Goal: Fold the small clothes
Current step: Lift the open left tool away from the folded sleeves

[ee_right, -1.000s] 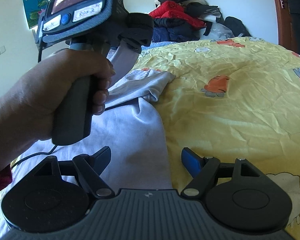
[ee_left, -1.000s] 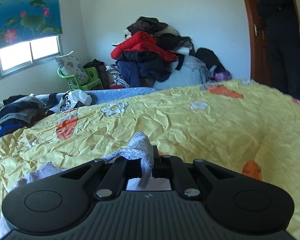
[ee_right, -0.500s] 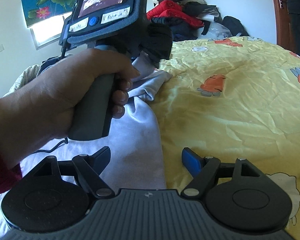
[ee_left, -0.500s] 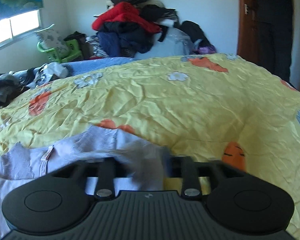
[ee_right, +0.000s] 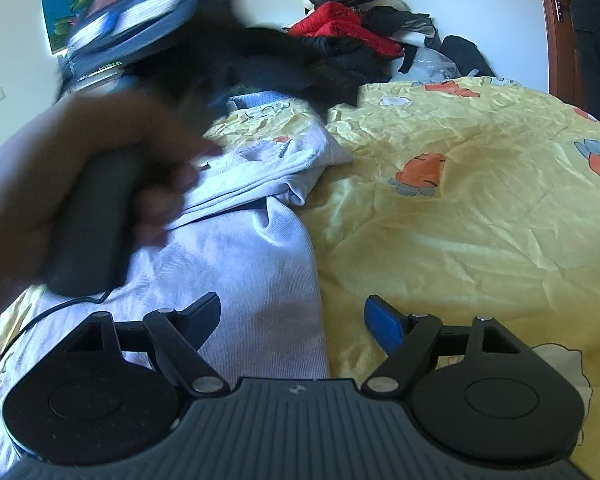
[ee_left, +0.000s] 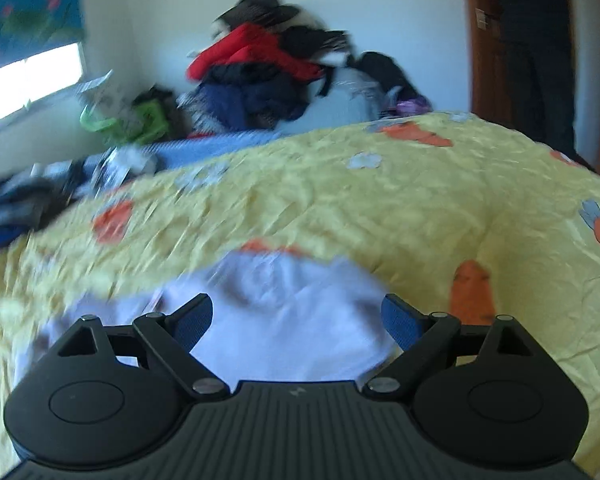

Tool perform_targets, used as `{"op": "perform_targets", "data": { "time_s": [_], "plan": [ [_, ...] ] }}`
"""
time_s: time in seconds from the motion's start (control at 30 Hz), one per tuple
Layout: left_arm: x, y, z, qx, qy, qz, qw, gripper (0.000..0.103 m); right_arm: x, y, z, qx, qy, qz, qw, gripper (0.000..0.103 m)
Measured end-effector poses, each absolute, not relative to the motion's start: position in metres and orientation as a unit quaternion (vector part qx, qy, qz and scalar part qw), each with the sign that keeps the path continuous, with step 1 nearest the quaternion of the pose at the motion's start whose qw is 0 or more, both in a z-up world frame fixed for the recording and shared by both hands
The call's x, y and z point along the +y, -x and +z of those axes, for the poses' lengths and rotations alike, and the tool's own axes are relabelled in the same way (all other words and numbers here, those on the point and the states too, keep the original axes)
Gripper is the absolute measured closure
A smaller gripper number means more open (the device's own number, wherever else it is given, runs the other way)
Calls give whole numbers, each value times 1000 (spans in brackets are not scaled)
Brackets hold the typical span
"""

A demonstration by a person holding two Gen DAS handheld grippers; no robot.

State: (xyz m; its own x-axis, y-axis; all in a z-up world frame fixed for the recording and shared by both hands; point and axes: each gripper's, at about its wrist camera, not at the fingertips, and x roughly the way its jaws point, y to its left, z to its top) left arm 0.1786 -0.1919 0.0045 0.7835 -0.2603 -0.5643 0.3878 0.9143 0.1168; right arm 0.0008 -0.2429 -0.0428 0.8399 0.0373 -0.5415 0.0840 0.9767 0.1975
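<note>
A small pale lilac garment [ee_right: 244,256] lies on the yellow quilt [ee_right: 460,208], its upper part folded over into a bunched layer. It shows blurred in the left wrist view [ee_left: 284,320]. My left gripper [ee_left: 298,316] is open and empty, just above the folded part. My right gripper [ee_right: 292,316] is open and empty over the garment's lower right edge. The hand-held left gripper unit shows blurred at the upper left of the right wrist view [ee_right: 100,208].
A heap of dark and red clothes [ee_left: 268,76] is piled against the far wall. More clothes [ee_left: 16,212] lie at the bed's left edge. A green chair [ee_left: 120,120] stands by the window. A person in dark clothes [ee_left: 540,52] stands at the door.
My left gripper has opened and let go of the garment's edge, which now lies folded over. It is moving quickly. The right gripper has stayed open and nearly still.
</note>
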Motion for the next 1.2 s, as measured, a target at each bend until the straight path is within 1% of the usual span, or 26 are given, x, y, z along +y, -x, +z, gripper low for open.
{"op": "perform_targets", "data": {
  "time_s": [0.13,0.27,0.43,0.57,0.63,0.7,0.73,0.8,0.9,0.93,1.0,1.03,1.07,1.13,1.2],
  "plan": [
    [-129,-178,0,281,-68,-126,949,11,-238,-5,-34,272,-91,-10,958,21],
    [-76,-178,-4,276,-58,-73,957,11,-233,-22,-17,247,-77,-2,966,21],
    [-39,-185,-15,295,-68,-28,953,11,-227,-70,-4,234,-75,31,969,21],
    [-27,-186,-34,311,-104,-3,945,11,-244,-118,-12,256,-155,58,952,22],
    [-20,-187,-43,311,-116,17,943,11,-255,-133,-21,277,-186,35,942,23],
    [-9,-189,-50,314,-113,33,942,11,-258,-131,-27,303,-174,-44,936,22],
    [-4,-190,-53,317,-108,38,942,11,-258,-126,-26,298,-163,-60,939,22],
    [6,-191,-56,324,-89,36,941,10,-255,-111,-23,275,-155,-35,948,22],
    [9,-190,-53,319,-87,45,942,10,-246,-99,-20,266,-151,7,952,20],
    [9,-189,-53,317,-92,48,943,10,-243,-99,-20,269,-144,13,952,18],
    [12,-188,-53,320,-89,46,942,10,-240,-105,-25,294,-121,-2,948,18],
    [15,-186,-51,321,-83,46,942,10,-238,-108,-28,309,-113,-25,944,21],
    [17,-182,-48,319,-79,45,943,10,-239,-107,-28,314,-111,-43,942,21],
    [19,-174,-43,314,-75,43,946,11,-240,-93,-25,298,-121,-35,946,20],
    [19,-166,-40,313,-69,35,946,10,-237,-78,-19,282,-123,-20,951,17]
  ]
}}
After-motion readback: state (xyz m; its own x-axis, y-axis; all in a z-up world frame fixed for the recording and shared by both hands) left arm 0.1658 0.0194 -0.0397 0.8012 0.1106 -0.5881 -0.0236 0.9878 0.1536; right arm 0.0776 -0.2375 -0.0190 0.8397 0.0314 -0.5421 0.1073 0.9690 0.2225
